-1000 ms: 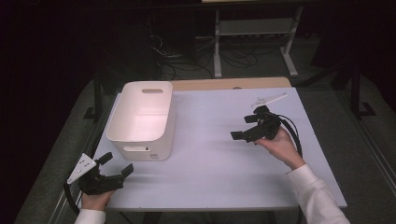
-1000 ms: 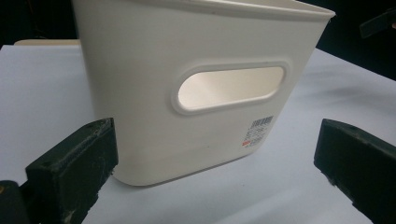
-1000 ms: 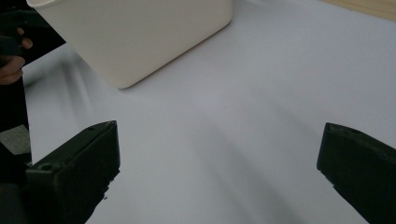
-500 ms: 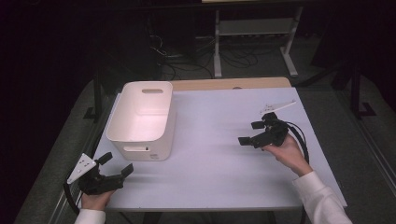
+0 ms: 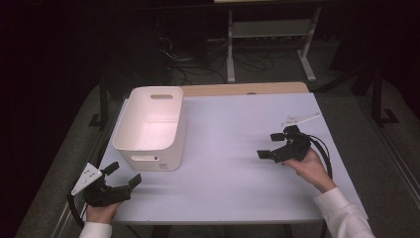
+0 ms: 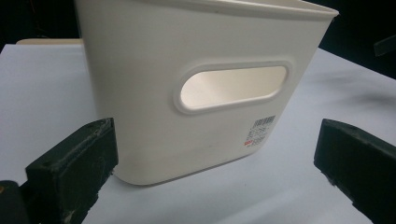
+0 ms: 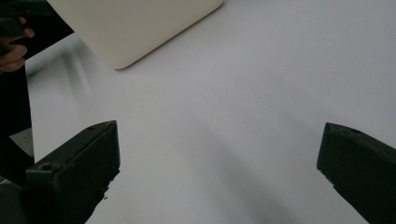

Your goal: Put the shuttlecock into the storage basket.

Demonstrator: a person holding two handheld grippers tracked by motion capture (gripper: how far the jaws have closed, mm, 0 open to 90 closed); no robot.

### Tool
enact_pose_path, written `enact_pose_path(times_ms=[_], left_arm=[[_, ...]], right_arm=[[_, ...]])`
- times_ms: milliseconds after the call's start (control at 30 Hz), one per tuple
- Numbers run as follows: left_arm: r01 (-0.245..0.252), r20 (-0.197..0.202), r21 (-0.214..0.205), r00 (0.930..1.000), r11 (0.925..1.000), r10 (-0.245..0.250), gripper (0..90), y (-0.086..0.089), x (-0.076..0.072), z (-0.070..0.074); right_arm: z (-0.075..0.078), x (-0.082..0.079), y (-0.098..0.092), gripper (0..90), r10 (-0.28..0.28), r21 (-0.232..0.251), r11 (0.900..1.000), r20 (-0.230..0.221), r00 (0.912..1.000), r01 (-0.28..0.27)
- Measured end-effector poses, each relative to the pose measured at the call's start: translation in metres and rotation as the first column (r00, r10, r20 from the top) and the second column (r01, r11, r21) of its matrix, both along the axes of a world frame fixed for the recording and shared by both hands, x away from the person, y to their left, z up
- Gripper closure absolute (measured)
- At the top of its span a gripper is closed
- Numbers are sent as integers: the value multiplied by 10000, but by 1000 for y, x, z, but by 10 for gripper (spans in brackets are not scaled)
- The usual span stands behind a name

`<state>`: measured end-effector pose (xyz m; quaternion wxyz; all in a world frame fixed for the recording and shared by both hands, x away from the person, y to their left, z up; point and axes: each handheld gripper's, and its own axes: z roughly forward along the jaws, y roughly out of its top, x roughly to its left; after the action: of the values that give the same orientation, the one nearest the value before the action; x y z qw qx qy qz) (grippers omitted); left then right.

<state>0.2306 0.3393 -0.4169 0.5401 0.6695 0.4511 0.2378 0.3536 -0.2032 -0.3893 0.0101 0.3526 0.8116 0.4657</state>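
Note:
A white plastic bin with handle slots stands on the left half of the white table; it looks empty inside. Near the table's front left corner my left gripper is open, its jaws facing the bin's near wall with its handle slot and barcode sticker. My right gripper is open at the right side of the table, low over bare tabletop, pointing left toward the bin. Nothing is between either pair of jaws.
A small white flat piece lies on the table beyond the right gripper. A strip of wooden tabletop shows at the far edge. Cables and a metal stand sit on the dark floor behind. The left hand appears in the right gripper view.
The right hand and its gripper have drawn back toward the person and lowered toward the table, staying open. The left gripper and the bin have not moved.

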Motion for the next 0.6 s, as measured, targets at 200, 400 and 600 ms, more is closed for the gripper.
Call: enact_pose_path(times_ms=[200, 400, 600], left_arm=[[34, 6, 28, 10000, 10000, -34, 0, 0, 0, 0], [33, 6, 46, 10000, 10000, -33, 0, 0, 0, 0], [39, 2, 38, 10000, 10000, -39, 0, 0, 0, 0]], right_arm=[[-4, -7, -9, 0, -258, 109, 9996, 45, 9997, 258], [-10, -11, -19, 0, -425, 202, 9989, 43, 9991, 424], [-15, -15, -27, 0, -600, 211, 9980, -23, 9982, 600]])
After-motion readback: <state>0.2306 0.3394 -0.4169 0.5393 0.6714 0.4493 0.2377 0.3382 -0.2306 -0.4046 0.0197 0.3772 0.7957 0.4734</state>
